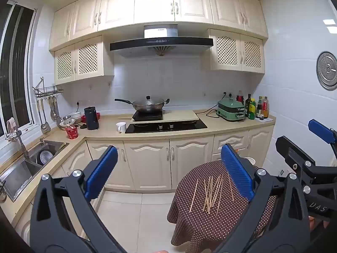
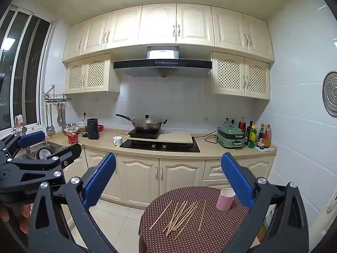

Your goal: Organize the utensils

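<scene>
Left gripper (image 1: pixel 169 164): jaws wide apart, nothing between them, held above the floor. Right gripper (image 2: pixel 168 172): jaws also wide, nothing held. Chopsticks (image 2: pixel 181 216) lie scattered on the round dotted desk (image 2: pixel 210 236), below and ahead of the right gripper, low right of the left one. Pink cup (image 2: pixel 225 198) stands upright just beside the right gripper's right finger, apart from the chopsticks.

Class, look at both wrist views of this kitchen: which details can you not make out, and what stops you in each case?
- Pink cup: nearly all hidden in the left wrist view by the left gripper's right finger.
- Chopsticks: exact count unclear, they overlap.
- Wok: contents hidden under its lid.
- Sauce bottles: labels too small.
- Round table: base cut off by the bottom edge.
</scene>
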